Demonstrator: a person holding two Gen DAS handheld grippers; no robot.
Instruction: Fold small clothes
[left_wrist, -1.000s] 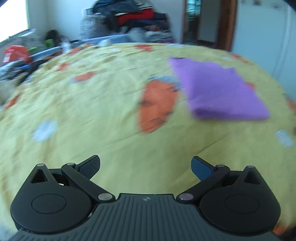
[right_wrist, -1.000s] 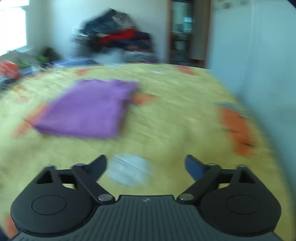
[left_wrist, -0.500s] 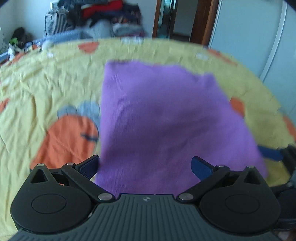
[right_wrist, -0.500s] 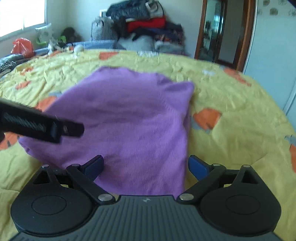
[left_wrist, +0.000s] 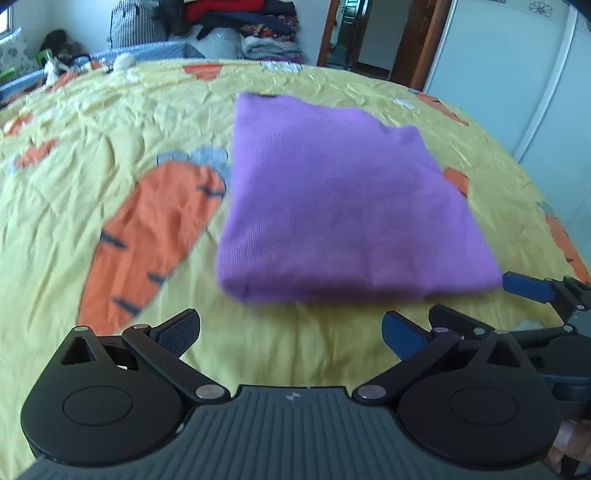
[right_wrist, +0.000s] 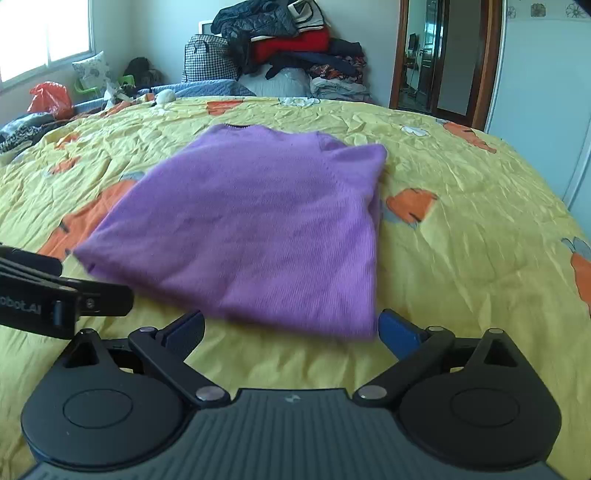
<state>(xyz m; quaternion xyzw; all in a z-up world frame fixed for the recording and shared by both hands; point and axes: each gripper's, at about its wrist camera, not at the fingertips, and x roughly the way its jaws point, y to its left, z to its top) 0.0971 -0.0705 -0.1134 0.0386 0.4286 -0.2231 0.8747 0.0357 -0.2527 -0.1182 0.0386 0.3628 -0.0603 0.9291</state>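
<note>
A purple knit sweater (left_wrist: 343, 199) lies folded into a flat rectangle on the yellow carrot-print bedspread (left_wrist: 92, 155); it also shows in the right wrist view (right_wrist: 251, 221). My left gripper (left_wrist: 291, 332) is open and empty, just short of the sweater's near folded edge. My right gripper (right_wrist: 291, 328) is open and empty at the sweater's near edge, its right fingertip (right_wrist: 397, 330) beside the near right corner. The right gripper also shows at the right edge of the left wrist view (left_wrist: 532, 291). The left gripper's body shows at the left of the right wrist view (right_wrist: 55, 299).
A heap of clothes and a checked bag (right_wrist: 280, 48) is piled against the far wall behind the bed. A red bag (right_wrist: 50, 98) and clutter sit at the far left. A doorway (right_wrist: 439, 55) and a white wardrobe (right_wrist: 546, 85) stand at the right.
Both grippers swung in toward the sweater, then drew back slightly, so its near edge now lies just ahead of the open fingers. The sweater has stayed folded in place.
</note>
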